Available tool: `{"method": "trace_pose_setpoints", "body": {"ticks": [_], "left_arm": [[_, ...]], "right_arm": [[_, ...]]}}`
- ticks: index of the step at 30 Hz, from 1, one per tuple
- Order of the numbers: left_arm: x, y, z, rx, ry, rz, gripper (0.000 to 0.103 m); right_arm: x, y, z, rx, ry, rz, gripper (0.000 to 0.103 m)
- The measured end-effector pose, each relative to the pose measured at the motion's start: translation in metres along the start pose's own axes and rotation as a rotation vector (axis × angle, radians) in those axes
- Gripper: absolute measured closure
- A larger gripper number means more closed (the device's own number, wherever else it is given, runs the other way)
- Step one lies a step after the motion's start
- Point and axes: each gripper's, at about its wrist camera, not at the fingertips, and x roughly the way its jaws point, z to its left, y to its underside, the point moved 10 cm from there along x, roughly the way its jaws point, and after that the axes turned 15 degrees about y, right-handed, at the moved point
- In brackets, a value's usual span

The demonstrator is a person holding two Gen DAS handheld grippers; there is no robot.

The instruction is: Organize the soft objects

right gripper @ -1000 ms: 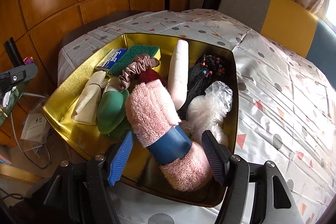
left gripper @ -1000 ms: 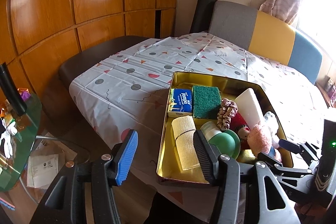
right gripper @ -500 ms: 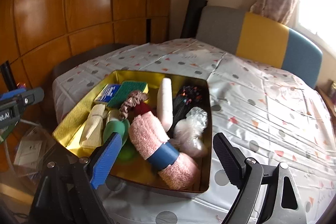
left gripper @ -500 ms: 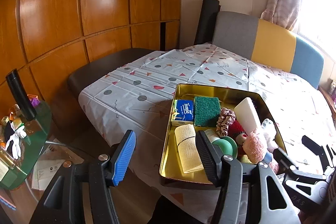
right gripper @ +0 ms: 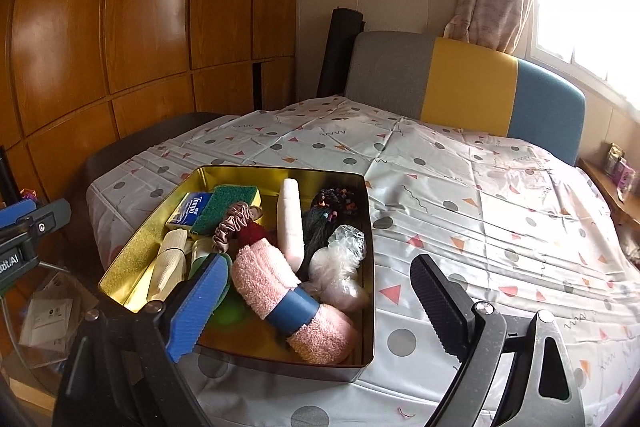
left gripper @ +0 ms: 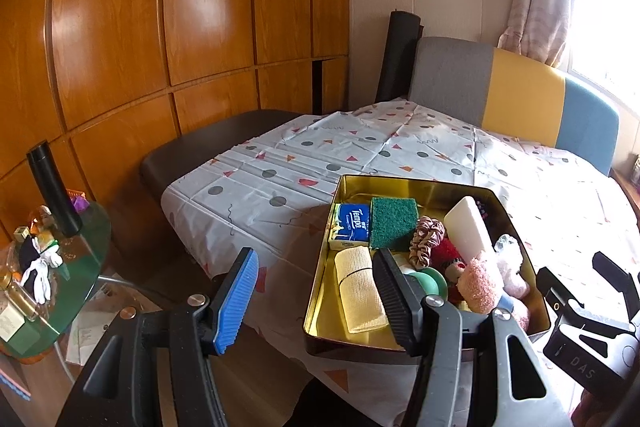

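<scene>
A gold tin box [right gripper: 140,239] [left gripper: 320,283] stands near the table's front edge and holds several soft things. In it lie a pink rolled towel with a blue band [right gripper: 280,295] [left gripper: 480,283], a white foam bar [right gripper: 290,223], a green sponge [right gripper: 224,203] [left gripper: 392,223], a blue tissue pack [left gripper: 352,223], a beige cloth roll [left gripper: 356,291], a scrunchie [right gripper: 236,227], a black beaded item [right gripper: 332,211] and a white fluffy bundle [right gripper: 336,271]. My left gripper [left gripper: 316,303] is open and empty, raised in front of the box's left side. My right gripper [right gripper: 316,303] is open and empty, raised above the box's near end.
The table [right gripper: 480,211] wears a white cloth with dots and triangles. A grey, yellow and blue bench back [right gripper: 468,87] stands behind it. A dark bench [left gripper: 208,147] runs along the wood wall. A glass side table [left gripper: 48,267] with a black bottle stands at the left.
Both grippers have pulled back and risen away from the box. The right gripper has opened wider. The pink towel stays in the box.
</scene>
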Motion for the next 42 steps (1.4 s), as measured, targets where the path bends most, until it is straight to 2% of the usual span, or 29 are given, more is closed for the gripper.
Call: {"method": "trace_pose_setpoints", "body": {"ticks": [42], "left_arm": [[0.002,0.0044,-0.0042,0.004,-0.004,0.017,0.043]], "right_arm": [[-0.0017,0.0017,0.0035,0.0,0.0,-0.009,0.006]]}}
